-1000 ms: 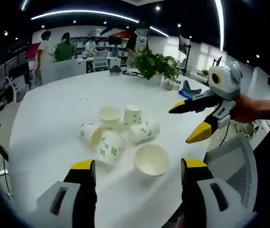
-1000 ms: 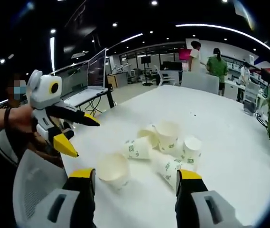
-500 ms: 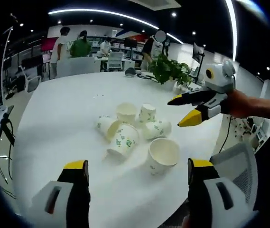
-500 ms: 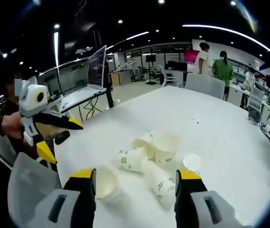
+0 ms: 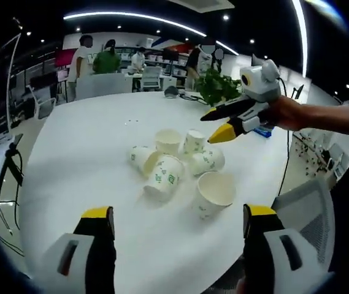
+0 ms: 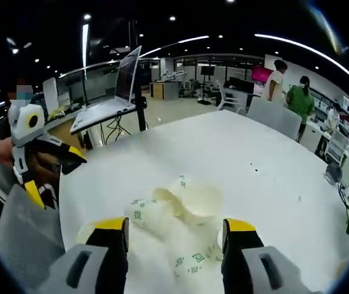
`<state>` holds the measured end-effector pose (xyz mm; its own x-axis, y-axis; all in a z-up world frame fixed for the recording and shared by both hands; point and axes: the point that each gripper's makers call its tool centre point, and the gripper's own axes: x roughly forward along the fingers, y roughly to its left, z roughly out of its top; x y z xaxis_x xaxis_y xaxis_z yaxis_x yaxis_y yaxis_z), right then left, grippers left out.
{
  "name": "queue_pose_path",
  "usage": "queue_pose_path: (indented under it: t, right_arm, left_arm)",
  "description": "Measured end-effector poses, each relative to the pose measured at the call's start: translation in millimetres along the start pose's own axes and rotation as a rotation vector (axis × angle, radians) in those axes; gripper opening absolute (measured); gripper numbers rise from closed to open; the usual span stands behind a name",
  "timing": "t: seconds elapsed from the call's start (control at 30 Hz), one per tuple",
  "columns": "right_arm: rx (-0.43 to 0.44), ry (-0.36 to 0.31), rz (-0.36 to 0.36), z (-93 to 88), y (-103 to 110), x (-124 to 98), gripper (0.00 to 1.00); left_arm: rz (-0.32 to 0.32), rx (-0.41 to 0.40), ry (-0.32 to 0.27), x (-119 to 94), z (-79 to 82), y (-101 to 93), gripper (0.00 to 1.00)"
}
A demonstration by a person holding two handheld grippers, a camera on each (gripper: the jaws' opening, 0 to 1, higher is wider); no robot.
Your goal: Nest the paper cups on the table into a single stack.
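While nothing is gripped yet, I note both claws spread apart: right claw [image 5: 218, 124] hovers over the cup cluster [image 5: 174, 162] mid-surface [image 5: 76, 165], presumably picking a first cup; left claw [image 5: 177, 223] waits near the upright cup [image 5: 214, 193].

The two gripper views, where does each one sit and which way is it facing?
Left gripper view: rides the left gripper, looking across the white table at the paper cups; the right gripper enters, hand-held.
Right gripper view: rides the right gripper, just above the cups; the left gripper enters.
Shared: cups, table.
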<state>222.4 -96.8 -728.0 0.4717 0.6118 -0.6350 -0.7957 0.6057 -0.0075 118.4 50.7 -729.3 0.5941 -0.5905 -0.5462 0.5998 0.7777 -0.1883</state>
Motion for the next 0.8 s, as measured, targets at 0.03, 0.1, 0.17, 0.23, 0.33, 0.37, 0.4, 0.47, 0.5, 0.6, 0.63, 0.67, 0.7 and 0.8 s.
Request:
queue_pose_path:
  t: [0.03,0.1,0.17,0.23,0.33,0.37,0.4,0.47,0.5,0.6,0.63,0.67,0.7,0.8]
  right_arm:
    - [-0.018,0.013,0.002,0.1,-2.5,3.6,0.59]
    - [-0.076,0.04,0.017,1.2,-2.6,7.1,0.56]
    - [-0.12,0.058,0.025,3.3,-4.3,12.9,0.53]
    - [-0.143,0.073,0.034,2.0,-7.0,19.4,0.52]
    - [-0.196,0.134,0.055,-3.7,-9.8,31.0,0.51]
    - [-0.207,0.144,0.06,-3.5,-9.4,30.4,0.51]
    - [-0.22,0.154,0.071,-3.7,-8.1,32.8,0.5]
    - [-0.259,0.178,0.096,-6.2,-6.5,41.4,0.49]
    - [-0.283,0.201,0.113,-10.1,-6.3,50.1,0.48]
    - [-0.312,0.223,0.133,-10.3,-4.6,56.9,0.45]
    - [-0.327,0.232,0.136,-13.1,-4.3,59.3,0.45]
    - [-0.342,0.243,0.138,-15.0,-3.7,61.5,0.44]
    - [-0.362,0.255,0.144,-15.5,-1.9,64.5,0.43]
    - [-0.399,0.279,0.155,-18.7,-2.0,70.5,0.41]
  left_arm:
    - [0.002,-0.001,0.002,-0.4,-1.0,0.4,0.85]
    - [0.007,-0.008,0.001,-1.2,-3.7,2.5,0.85]
    - [0.01,-0.011,0.002,-2.3,-5.6,2.0,0.84]
    - [0.011,-0.013,0.004,-2.5,-6.8,2.0,0.84]
    - [0.014,-0.014,0.006,-4.1,-8.5,0.7,0.84]
    - [0.015,-0.014,0.006,-4.3,-8.7,0.5,0.83]
    - [0.017,-0.013,0.007,-4.8,-9.4,0.4,0.83]
    - [0.021,-0.011,0.012,-5.0,-11.0,1.0,0.83]
    - [0.023,-0.011,0.013,-5.1,-11.3,1.3,0.84]
    - [0.031,-0.013,0.017,-6.2,-12.8,1.7,0.84]
    - [0.031,-0.016,0.017,-6.3,-13.4,1.9,0.84]
    - [0.032,-0.017,0.017,-6.4,-13.5,2.0,0.84]
    - [0.036,-0.019,0.017,-7.0,-14.2,2.5,0.84]
    - [0.036,-0.024,0.018,-7.6,-15.4,2.6,0.84]
